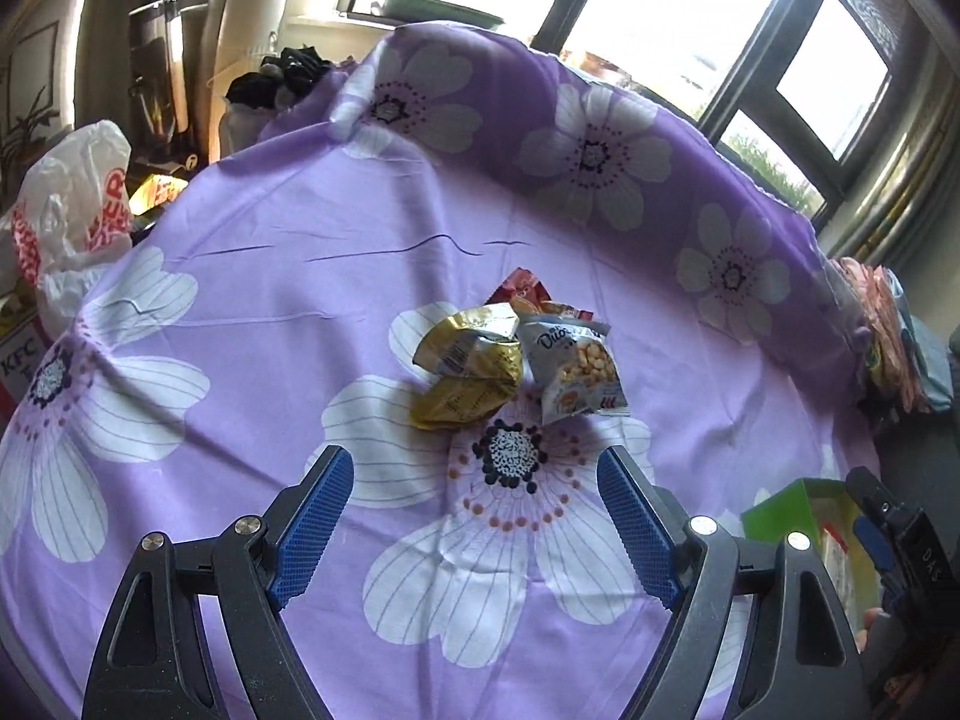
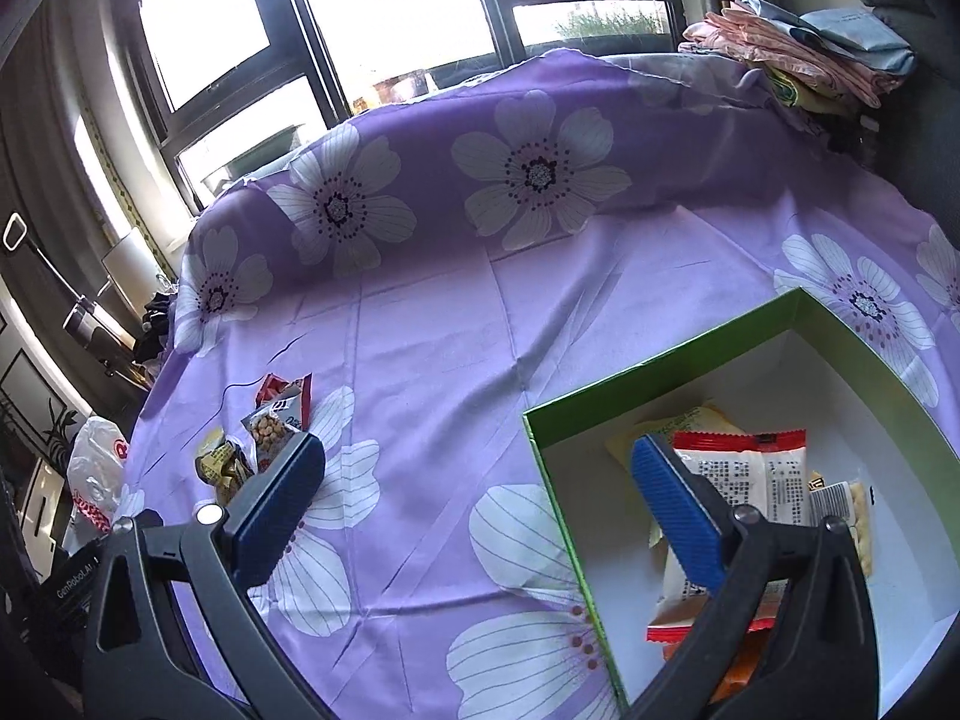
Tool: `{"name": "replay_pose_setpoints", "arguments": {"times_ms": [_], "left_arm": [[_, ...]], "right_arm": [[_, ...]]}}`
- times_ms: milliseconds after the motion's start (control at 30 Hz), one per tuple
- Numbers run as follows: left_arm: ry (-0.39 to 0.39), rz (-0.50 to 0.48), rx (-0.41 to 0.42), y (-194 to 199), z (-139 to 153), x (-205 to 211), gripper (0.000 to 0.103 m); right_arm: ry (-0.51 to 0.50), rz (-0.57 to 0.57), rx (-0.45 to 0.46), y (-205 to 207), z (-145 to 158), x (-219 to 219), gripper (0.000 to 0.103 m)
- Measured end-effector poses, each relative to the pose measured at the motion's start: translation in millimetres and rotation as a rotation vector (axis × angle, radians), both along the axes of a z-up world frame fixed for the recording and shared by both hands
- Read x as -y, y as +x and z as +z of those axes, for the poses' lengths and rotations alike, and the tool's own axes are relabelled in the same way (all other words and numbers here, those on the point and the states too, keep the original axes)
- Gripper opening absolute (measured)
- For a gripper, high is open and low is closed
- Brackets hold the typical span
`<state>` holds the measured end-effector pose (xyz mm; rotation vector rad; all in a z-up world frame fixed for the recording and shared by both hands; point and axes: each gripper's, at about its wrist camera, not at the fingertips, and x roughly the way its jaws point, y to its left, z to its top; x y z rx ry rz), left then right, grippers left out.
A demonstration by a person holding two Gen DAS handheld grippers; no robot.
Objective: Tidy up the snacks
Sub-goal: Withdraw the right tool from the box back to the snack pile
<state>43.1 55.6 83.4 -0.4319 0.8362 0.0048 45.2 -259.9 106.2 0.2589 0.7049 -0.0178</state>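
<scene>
A small pile of snack packets lies on the purple flowered cloth: two gold packets, a silver packet of round snacks and a red packet behind them. My left gripper is open and empty, a little short of the pile. My right gripper is open and empty, hanging over the left rim of a green box. The box holds several packets, among them a red-and-white one. The pile also shows in the right wrist view, to the left.
A white and red plastic bag sits off the cloth's left edge. Folded clothes are stacked at the far right. Windows run behind the raised back of the cloth. The green box and right gripper show at the left view's lower right.
</scene>
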Motion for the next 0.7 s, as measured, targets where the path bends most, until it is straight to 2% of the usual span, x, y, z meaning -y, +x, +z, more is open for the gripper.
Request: {"name": "replay_pose_setpoints", "arguments": {"times_ms": [67,200,367,500,700], "left_arm": [[-0.008,0.013,-0.001,0.4,0.2,-6.2,0.084],[0.031,0.050,0.012,-0.4,3.1,-15.9,0.084],[-0.001,0.043,0.009,2.3,2.1,-31.7,0.084],[0.012,0.077,-0.007,5.1,-1.5,-45.1,0.084],[0.005,0.059,-0.031,11.0,-6.5,-47.9,0.084]], "right_arm": [[-0.028,0.014,0.007,1.5,-1.9,-11.2,0.103],[-0.088,0.052,0.014,1.4,-7.2,-28.9,0.103],[-0.148,0.083,-0.019,3.2,-14.0,-46.7,0.103],[-0.154,0.124,-0.037,2.9,-19.9,-60.4,0.103],[-0.127,0.192,-0.061,2.5,-28.4,-80.3,0.103]]}}
